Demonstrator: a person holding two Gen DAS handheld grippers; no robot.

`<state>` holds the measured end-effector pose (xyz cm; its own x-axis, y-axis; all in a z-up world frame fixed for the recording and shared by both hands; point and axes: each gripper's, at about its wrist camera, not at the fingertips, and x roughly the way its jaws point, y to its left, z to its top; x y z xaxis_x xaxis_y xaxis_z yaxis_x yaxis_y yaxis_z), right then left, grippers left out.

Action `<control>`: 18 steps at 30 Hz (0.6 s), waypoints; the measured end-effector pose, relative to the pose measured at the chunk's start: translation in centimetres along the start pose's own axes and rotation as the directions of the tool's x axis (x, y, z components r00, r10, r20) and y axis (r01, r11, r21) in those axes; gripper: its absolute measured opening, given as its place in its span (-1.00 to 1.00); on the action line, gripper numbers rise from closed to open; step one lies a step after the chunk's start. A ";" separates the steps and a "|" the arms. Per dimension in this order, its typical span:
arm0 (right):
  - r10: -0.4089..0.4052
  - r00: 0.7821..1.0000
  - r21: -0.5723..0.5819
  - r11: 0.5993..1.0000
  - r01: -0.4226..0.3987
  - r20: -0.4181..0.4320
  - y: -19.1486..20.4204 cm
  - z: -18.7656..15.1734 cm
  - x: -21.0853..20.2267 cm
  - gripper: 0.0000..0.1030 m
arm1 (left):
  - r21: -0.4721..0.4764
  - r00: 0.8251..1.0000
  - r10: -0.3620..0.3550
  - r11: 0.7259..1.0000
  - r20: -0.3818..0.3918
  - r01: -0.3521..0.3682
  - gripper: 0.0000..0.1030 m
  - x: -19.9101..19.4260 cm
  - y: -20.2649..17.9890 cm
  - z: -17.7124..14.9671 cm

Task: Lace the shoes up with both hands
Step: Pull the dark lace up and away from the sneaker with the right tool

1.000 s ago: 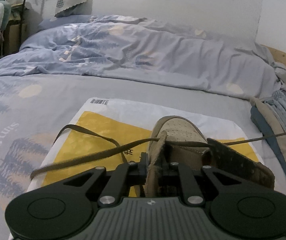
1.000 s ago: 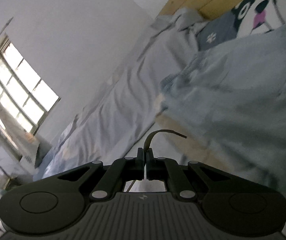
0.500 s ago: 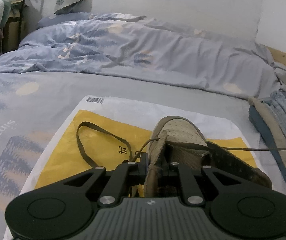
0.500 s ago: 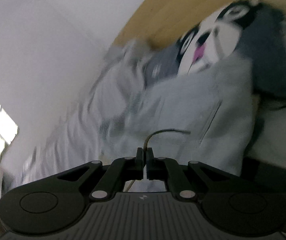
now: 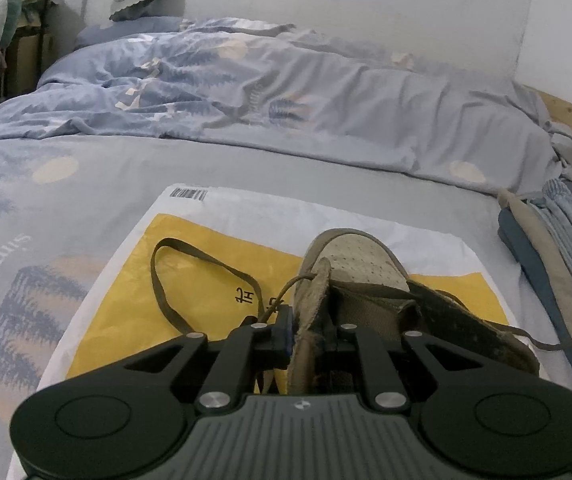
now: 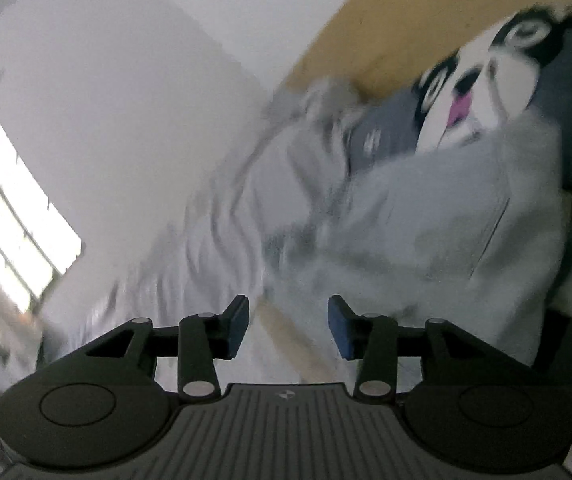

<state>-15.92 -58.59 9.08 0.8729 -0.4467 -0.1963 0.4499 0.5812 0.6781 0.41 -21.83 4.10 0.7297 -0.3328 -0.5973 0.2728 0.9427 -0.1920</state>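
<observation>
A worn tan shoe (image 5: 359, 264) lies on a yellow and white plastic bag (image 5: 126, 280) on the bed, toe pointing away. My left gripper (image 5: 309, 332) is shut on the shoe's left eyelet flap. The brown lace (image 5: 182, 280) loops over the bag at the left. Its other end (image 5: 565, 340) trails slack to the right, onto the folded clothes. In the blurred right wrist view my right gripper (image 6: 287, 328) is opening in the air, its blue pads (image 6: 337, 332) apart with nothing between them. The shoe is not in that view.
A rumpled blue duvet (image 5: 286, 92) fills the far side of the bed. Folded clothes (image 5: 557, 264) lie right of the shoe. A wooden headboard (image 6: 425, 20) and a panda-face pillow (image 6: 485, 92) show in the right wrist view, with a window (image 6: 10, 220) at the left.
The lace loop at the left drew in shorter. The stretch pulled taut to the right went slack. My right gripper let go of the lace end and swung toward the pillow.
</observation>
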 end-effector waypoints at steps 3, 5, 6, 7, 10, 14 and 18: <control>-0.021 0.994 0.032 0.999 0.017 0.112 -0.3 0.9 -1.5 -0.02 | 0.004 1.000 -0.007 1.000 -0.003 0.007 -0.82 0.0 0.1 0.0; -0.023 0.997 0.047 0.999 0.019 0.079 -0.5 0.9 -1.2 0.02 | 0.002 1.000 -0.013 1.000 -0.008 0.013 -0.82 0.0 0.2 0.0; -0.002 1.000 0.062 0.998 0.000 0.024 -0.5 0.6 -0.5 0.02 | 0.002 1.000 -0.015 1.000 -0.011 0.015 -0.81 0.0 0.3 0.0; 0.026 0.999 0.081 0.996 -0.023 -0.042 -0.4 0.0 0.2 0.03 | 0.000 1.000 -0.017 1.000 -0.016 0.017 -0.80 0.0 0.3 0.0; 0.095 0.971 0.113 0.991 -0.071 -0.221 0.3 -2.4 2.3 0.03 | -0.012 0.999 -0.010 1.000 -0.040 0.009 -0.59 0.1 0.6 0.3; 0.164 0.930 0.116 0.984 -0.132 -0.330 2.0 -5.4 3.2 0.03 | -0.039 0.995 -0.013 0.999 -0.103 0.009 -0.24 -0.1 1.8 0.9; 0.203 0.916 0.115 0.978 -0.173 -0.346 2.9 -6.4 3.7 0.03 | -0.049 0.988 -0.036 0.998 -0.151 0.028 -0.18 -0.8 3.3 0.7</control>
<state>-10.20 -54.16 5.81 0.9561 -0.0558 -0.2877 0.2674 0.5675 0.7787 1.18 -18.48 4.47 0.6164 -0.3589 -0.7009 0.2623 0.9328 -0.2470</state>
